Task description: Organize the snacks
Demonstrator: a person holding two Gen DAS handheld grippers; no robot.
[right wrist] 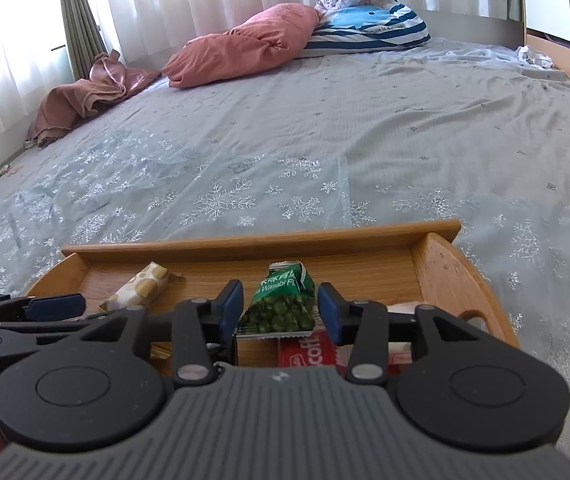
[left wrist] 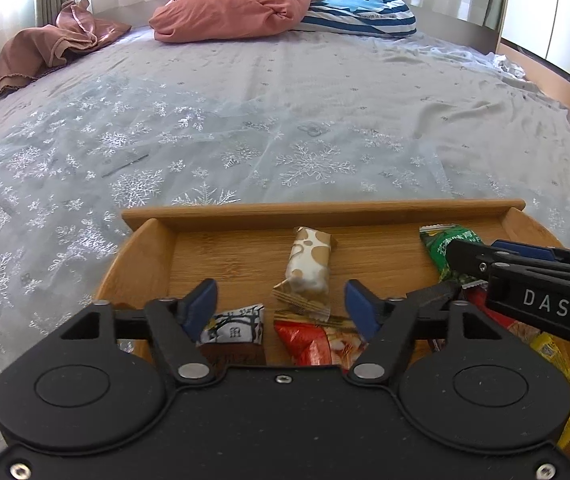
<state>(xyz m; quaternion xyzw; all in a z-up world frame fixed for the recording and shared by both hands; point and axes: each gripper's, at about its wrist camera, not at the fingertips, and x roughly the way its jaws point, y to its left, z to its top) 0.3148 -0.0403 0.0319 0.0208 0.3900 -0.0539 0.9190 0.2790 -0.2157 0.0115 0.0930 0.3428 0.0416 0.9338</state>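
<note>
Landmark: the wooden tray (left wrist: 325,212), which sits on the bed (left wrist: 285,120) at its near edge; every place below is given from it.

Progress: judging by how things lie, you are well along. Every snack in view is already inside the tray, and none shows on the bedcover beyond its far wall.

Left to do: probably only tidying within the tray. The packets at its near end overlap and are partly hidden, so I cannot tell whether they are sorted.

Left tongs (left wrist: 281,304): apart, over the tray's near end. The cream spotted packet (left wrist: 311,264) lies on the tray floor between the pads, touched by neither.

Right tongs (right wrist: 279,308): apart, over the tray's right half. The green wasabi-pea packet (right wrist: 283,304) lies between the pads, seemingly free of both.

Snack count, as far as visible:
- cream spotted packet: one, mid-tray
- green wasabi-pea packet: one, right of centre
- black-and-white packet (left wrist: 237,330): one, near-left
- red-orange packet (left wrist: 317,344): one, near-centre
- red coffee packet (right wrist: 309,350): one, near-right
- yellow packet (left wrist: 557,356): at least one, near-right corner; others there may be hidden

Trays: one.

Bedding beyond the tray's far wall: pink pillow (left wrist: 237,8), striped blue pillow (left wrist: 361,12), brown cloth (left wrist: 53,48).
</note>
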